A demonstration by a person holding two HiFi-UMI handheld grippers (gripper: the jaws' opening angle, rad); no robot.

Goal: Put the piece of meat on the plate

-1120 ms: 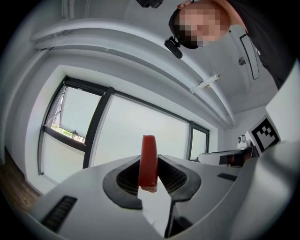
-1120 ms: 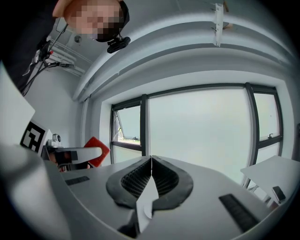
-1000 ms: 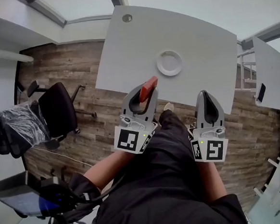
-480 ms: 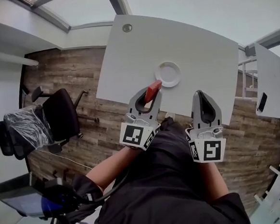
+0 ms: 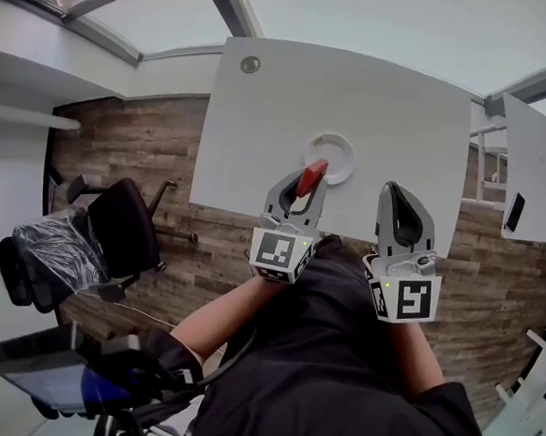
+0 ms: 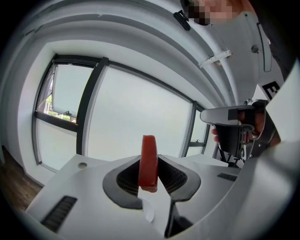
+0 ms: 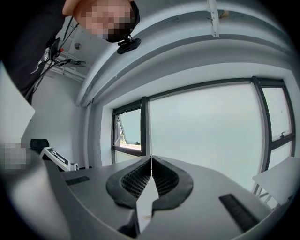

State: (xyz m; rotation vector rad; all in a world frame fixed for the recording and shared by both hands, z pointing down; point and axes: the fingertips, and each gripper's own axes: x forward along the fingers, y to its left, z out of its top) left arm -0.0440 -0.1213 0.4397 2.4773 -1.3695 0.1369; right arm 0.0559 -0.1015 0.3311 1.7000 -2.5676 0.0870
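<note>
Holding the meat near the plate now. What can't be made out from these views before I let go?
- Gap between the piece of meat and the plate: head view looks steeply down, so height cannot be read.
- Plate's near-left rim: head view, covered by the meat and the left gripper.
- Plate in both gripper views: outside the frame; they point at the windows.

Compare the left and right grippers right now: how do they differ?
The left gripper is clamped on the piece of meat, held on edge between its fingers. The right gripper is shut with nothing in it. In the head view the left gripper's tip shows at the near rim of the plate, while the right gripper sits off to the plate's right. Both point toward the table.
</note>
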